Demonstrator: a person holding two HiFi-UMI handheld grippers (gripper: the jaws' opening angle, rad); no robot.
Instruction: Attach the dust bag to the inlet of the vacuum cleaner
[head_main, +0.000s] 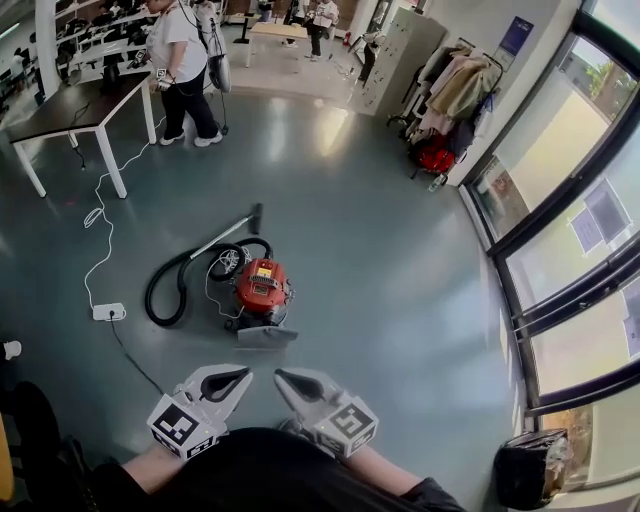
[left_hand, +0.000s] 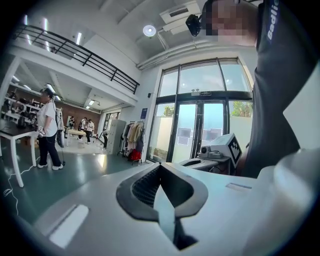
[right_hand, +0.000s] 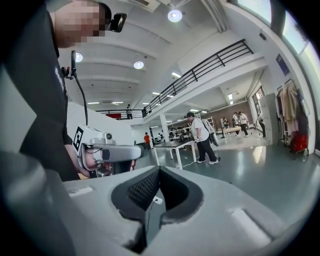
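At lower centre, the left gripper (head_main: 238, 379) and right gripper (head_main: 287, 381) are both closed and empty, partly covered by a dark torso (head_main: 270, 475). Mid-frame, the red vacuum cleaner (head_main: 262, 288) sits on the floor (head_main: 380, 250); its inlet is too small to make out.

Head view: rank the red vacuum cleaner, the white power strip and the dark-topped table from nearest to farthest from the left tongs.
1. red vacuum cleaner, on the floor just ahead of the left tongs.
2. white power strip, on the floor, off to the left.
3. dark-topped table, far back at the upper left.
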